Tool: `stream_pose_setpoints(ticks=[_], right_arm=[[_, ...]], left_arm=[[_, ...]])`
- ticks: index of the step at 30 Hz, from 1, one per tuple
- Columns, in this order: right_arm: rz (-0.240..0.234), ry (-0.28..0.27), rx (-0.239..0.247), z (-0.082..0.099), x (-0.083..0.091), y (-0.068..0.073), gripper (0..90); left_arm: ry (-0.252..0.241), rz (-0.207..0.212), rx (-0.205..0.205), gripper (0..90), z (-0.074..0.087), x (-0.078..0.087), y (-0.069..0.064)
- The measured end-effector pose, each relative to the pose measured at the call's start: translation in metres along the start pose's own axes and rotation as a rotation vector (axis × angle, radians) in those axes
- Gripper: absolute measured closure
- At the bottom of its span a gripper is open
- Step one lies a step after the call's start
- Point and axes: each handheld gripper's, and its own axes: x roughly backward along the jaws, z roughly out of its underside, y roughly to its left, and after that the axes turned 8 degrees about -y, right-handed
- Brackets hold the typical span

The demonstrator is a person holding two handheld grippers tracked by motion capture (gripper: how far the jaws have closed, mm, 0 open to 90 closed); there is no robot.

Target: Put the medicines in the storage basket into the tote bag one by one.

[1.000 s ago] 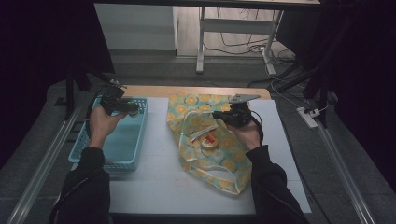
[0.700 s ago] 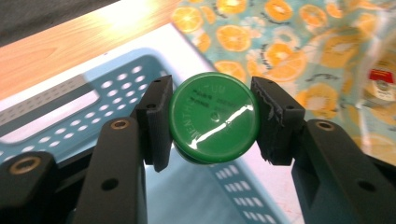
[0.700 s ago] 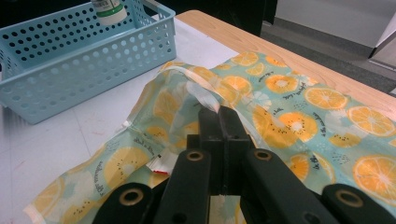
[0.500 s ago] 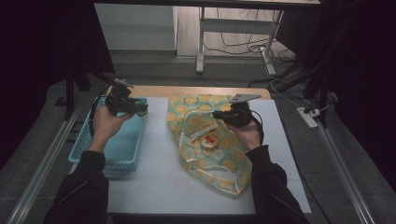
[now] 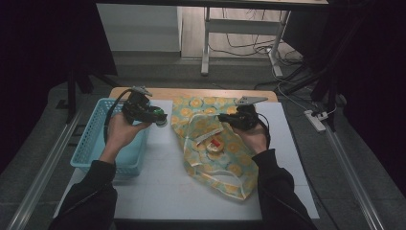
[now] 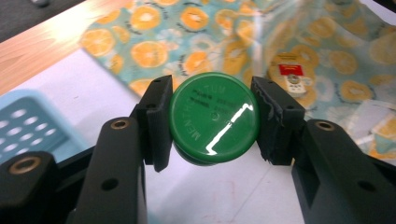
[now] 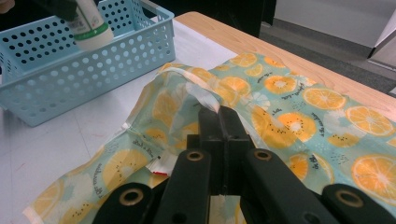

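Now left tool (image 6: 212, 123) is pinching the jar (image 6: 214, 117) beside the bag (image 5: 215, 143), bagging pending; right tool (image 7: 219, 121), pressed together, is pinching the rim (image 7: 205, 100).

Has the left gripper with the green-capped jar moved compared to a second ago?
Yes. The left gripper, shut on the green-capped jar, was over the blue basket and now reaches past its right rim, toward the orange-print bag.

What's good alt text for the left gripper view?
The left gripper clamps a green-lidded jar between its two black jaws, above the white table. Behind it lie an orange-print bag and a corner of the blue basket.
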Motion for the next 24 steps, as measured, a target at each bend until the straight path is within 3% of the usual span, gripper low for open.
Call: stream_pose_setpoints(ticks=[11,24], right_arm=[[0.005,-0.007,0.000,0.000,0.000,0.000,90.0],[0.009,-0.005,-0.001,0.000,0.000,-0.001,90.0]], left_arm=[[0.003,0.091,-0.063,52.1,-0.008,-0.024,-0.031],[0.024,0.165,-0.120,52.1,-0.018,-0.056,-0.060]])
